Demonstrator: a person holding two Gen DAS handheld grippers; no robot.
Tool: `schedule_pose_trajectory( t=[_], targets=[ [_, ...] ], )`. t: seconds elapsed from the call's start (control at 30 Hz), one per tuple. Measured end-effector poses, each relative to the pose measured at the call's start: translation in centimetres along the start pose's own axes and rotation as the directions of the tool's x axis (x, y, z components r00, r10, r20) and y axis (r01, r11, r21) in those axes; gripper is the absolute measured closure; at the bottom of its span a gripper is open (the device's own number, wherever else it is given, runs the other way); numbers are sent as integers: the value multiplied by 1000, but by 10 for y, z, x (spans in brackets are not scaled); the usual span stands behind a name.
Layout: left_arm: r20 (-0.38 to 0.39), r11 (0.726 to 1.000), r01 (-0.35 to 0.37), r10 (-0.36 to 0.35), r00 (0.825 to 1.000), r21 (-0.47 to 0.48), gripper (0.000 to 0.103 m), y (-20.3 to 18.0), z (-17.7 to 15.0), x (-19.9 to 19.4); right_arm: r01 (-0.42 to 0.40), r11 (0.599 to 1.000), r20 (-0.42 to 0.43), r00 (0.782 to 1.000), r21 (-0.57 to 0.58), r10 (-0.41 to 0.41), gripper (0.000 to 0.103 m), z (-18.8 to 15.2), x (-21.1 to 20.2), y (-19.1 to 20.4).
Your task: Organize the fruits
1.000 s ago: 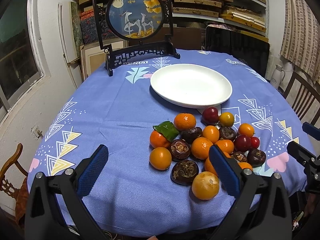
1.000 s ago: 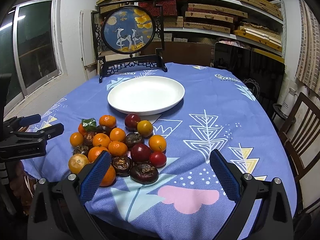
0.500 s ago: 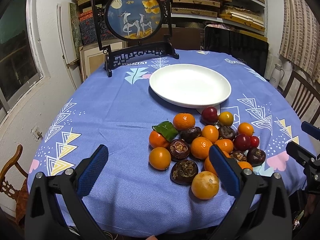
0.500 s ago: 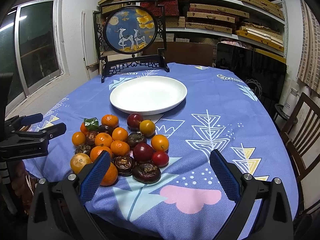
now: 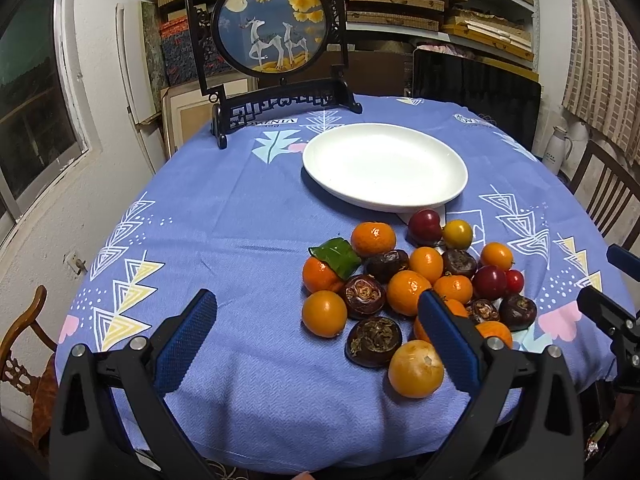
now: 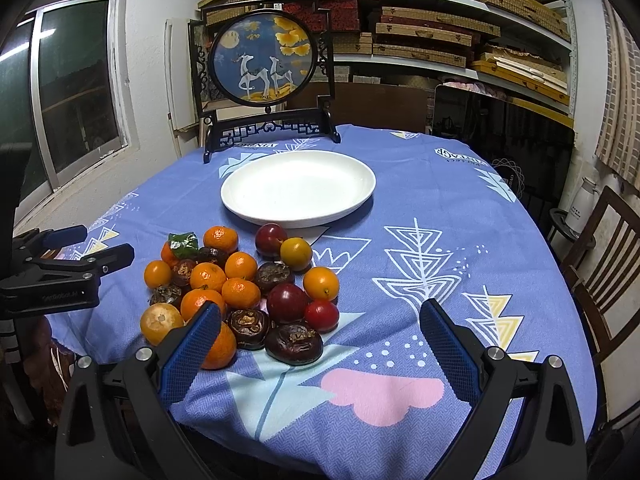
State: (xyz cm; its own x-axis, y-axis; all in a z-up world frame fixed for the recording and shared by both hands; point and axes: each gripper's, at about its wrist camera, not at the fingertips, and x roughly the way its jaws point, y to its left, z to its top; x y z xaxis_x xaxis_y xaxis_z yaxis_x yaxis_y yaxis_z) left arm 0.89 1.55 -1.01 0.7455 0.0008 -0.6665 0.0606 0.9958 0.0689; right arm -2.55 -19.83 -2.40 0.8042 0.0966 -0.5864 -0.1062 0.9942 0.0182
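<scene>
Fruits (image 5: pixel 416 284) lie heaped on the blue-clothed table (image 5: pixel 224 216), just in front of an empty white plate (image 5: pixel 384 168). We judge them light and round, apt to roll; the oranges are firm, the red plums smooth and probably slippery, the dark wrinkled ones likely softer. We would pinch each one across its widest part, starting with an outlying orange (image 5: pixel 416 368). Our left gripper (image 5: pixel 316 340) and right gripper (image 6: pixel 320 340) both hover with fingers spread wide, holding nothing.
</scene>
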Motion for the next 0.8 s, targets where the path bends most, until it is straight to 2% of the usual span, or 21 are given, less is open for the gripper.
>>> schedule_pose_trajectory(
  t=[0.8],
  targets=[
    [7,1000,3,-3,1000,3,4,-1,-3,0,3,1000,3,1000,-5,-3,3,-3,0,3]
  ],
)
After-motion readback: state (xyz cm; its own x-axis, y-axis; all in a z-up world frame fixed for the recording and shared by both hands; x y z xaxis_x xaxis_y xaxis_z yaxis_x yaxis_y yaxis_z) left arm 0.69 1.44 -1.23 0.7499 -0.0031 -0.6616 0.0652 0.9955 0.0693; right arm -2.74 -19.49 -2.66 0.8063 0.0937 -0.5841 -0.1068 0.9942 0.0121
